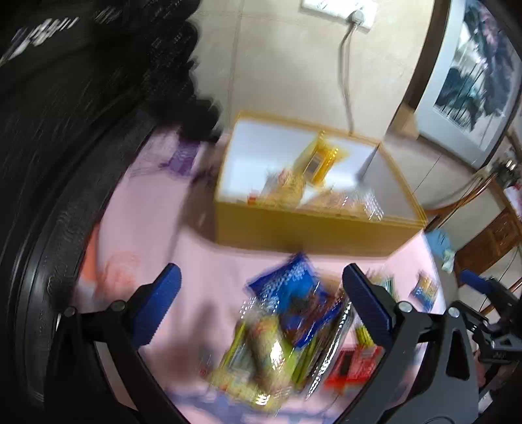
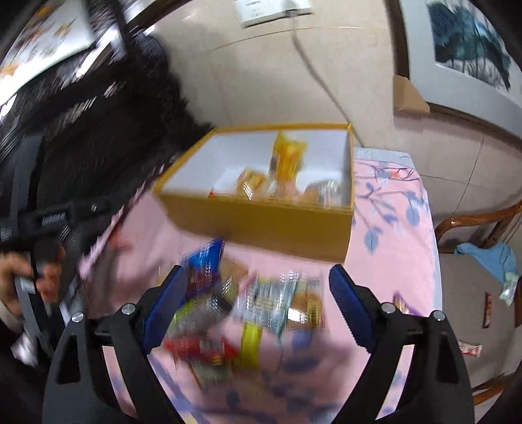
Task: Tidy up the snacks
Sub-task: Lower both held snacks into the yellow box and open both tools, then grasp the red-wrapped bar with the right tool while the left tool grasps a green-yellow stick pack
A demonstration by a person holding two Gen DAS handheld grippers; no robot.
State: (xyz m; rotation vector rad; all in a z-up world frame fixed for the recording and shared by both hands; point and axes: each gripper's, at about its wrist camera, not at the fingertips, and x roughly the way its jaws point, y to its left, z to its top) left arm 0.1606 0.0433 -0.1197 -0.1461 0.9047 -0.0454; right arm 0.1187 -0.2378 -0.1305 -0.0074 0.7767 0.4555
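Both grippers, left (image 1: 261,303) and right (image 2: 257,303), wide open, empty, above snack pile (image 2: 248,313) near box (image 2: 261,225). Best single out one packet; blur hides edges.

A beige panelled wall (image 2: 261,71) carries a white socket (image 1: 339,9) with a grey cable (image 1: 345,75) and a framed blue picture (image 2: 469,42), beside a wooden chair (image 2: 479,221).
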